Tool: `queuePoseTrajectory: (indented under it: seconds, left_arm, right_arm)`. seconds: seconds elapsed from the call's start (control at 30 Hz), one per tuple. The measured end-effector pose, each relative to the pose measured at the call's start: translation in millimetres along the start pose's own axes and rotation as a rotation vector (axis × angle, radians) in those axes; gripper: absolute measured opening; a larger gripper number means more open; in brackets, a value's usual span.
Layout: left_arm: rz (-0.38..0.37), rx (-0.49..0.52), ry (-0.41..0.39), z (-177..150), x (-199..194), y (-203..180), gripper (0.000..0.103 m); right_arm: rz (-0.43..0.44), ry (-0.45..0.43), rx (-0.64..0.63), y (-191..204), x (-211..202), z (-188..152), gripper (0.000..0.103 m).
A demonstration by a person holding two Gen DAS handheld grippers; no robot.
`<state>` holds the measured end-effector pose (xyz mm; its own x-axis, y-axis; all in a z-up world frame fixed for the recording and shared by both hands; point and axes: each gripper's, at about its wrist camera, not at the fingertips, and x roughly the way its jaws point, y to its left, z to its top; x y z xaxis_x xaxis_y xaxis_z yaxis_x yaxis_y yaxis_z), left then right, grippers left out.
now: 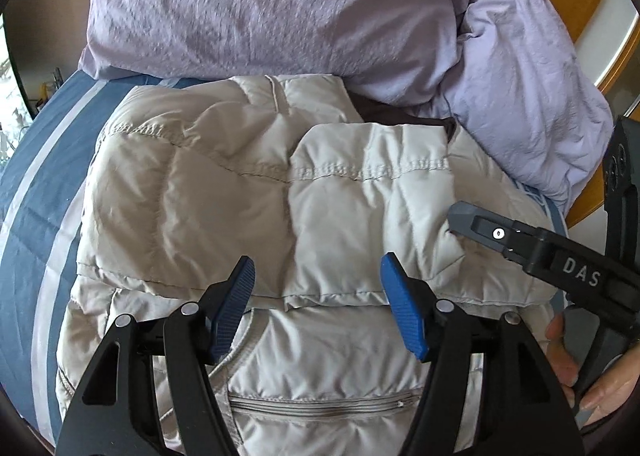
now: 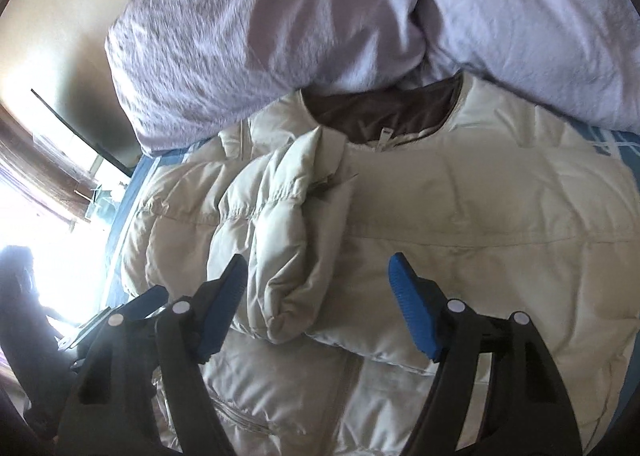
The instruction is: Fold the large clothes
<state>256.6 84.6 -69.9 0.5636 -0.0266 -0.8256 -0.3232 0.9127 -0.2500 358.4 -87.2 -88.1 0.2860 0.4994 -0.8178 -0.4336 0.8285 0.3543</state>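
A cream puffer jacket [image 1: 280,191] lies on the blue striped bed [image 1: 36,191]. Its long axis runs from bottom of frame to top, the brown-lined collar [image 2: 380,111] pointing at the lilac pillows [image 1: 256,3]. Both sleeves are folded across the chest. The left gripper [image 1: 318,306] and right gripper [image 2: 316,304] hover above it, fingers released, grasping nothing.

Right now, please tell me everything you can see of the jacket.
The jacket is a cream, quilted puffer with a brown lining showing at the neck. It lies flat on the blue striped bedsheet, its collar against the lilac pillows. Both sleeves are folded across the chest. A zipped pocket shows near the hem. Neither gripper holds it.
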Motion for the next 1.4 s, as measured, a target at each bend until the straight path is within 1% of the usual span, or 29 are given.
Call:
queuePoseTrajectory:
  seconds: [0.07, 0.17, 0.2, 0.23, 0.27, 0.3, 0.33, 0.43, 0.53, 0.6, 0.67, 0.77, 0.9, 0.97, 1.0, 1.03, 1.07, 1.1, 1.17, 1.3, 1.4]
  left_arm:
    - [0.003, -0.001, 0.003, 0, 0, 1, 0.066]
    - [0.011, 0.0, 0.005, -1, 1, 3, 0.066]
    - [0.013, 0.001, 0.006, 0, 1, 3, 0.066]
    - [0.016, 0.003, 0.007, 0, 1, 3, 0.066]
    - [0.021, 0.006, 0.007, 1, 1, 4, 0.066]
    - [0.024, 0.008, 0.008, 1, 2, 4, 0.066]
    - [0.027, 0.009, 0.008, 2, 2, 4, 0.066]
    - [0.042, 0.02, 0.005, 3, 2, 4, 0.066]
    - [0.062, 0.031, 0.001, 4, 2, 6, 0.066]
    - [0.072, 0.033, 0.001, 5, 3, 8, 0.066]
    - [0.088, 0.033, 0.005, 6, 6, 11, 0.066]
    - [0.108, 0.027, 0.02, 6, 14, 16, 0.066]
    - [0.125, 0.026, 0.036, 2, 20, 20, 0.066]
    - [0.122, 0.029, 0.032, 1, 17, 21, 0.066]
    - [0.12, 0.03, 0.03, 0, 15, 22, 0.066]
    - [0.119, 0.031, 0.027, -1, 13, 23, 0.067]
    - [0.121, 0.033, 0.025, -2, 10, 25, 0.068]
    - [0.124, 0.034, 0.023, -4, 7, 27, 0.07]
    - [0.129, 0.038, 0.017, -9, 0, 33, 0.072]
    - [0.138, 0.044, 0.01, -20, -16, 51, 0.075]
    - [0.143, 0.054, 0.005, -33, -31, 69, 0.076]
  right_arm:
    - [-0.016, 0.021, 0.0, 2, 9, -1, 0.071]
    - [-0.024, 0.045, 0.008, 2, 18, -4, 0.06]
    - [-0.017, 0.05, 0.015, 1, 19, -5, 0.047]
    - [0.005, 0.06, 0.029, 0, 22, -6, 0.027]
    - [0.032, 0.07, 0.039, -1, 24, -7, 0.02]
    - [0.048, 0.072, 0.045, -1, 25, -8, 0.016]
    - [0.044, 0.054, 0.038, 0, 23, -9, 0.011]
    - [0.02, 0.01, 0.021, 0, 14, -10, 0.007]
    - [-0.021, -0.032, 0.059, -11, 2, -10, 0.006]
    - [-0.037, -0.043, 0.087, -19, -4, -12, 0.006]
    - [-0.064, -0.033, 0.107, -27, -4, -19, 0.006]
    - [-0.109, 0.017, 0.13, -36, 8, -29, 0.006]
    - [-0.143, 0.031, 0.117, -33, 19, -30, 0.008]
    - [-0.148, 0.03, 0.108, -31, 16, -30, 0.013]
    - [-0.147, 0.025, 0.106, -31, 14, -30, 0.019]
    - [-0.147, 0.015, 0.108, -33, 9, -32, 0.032]
    - [-0.15, 0.006, 0.111, -36, 3, -36, 0.038]
    - [-0.151, -0.006, 0.115, -38, -3, -39, 0.047]
    - [-0.15, -0.04, 0.117, -43, -17, -45, 0.049]
    - [-0.158, -0.064, 0.111, -51, -43, -58, 0.052]
    - [-0.175, -0.084, 0.086, -58, -61, -72, 0.062]
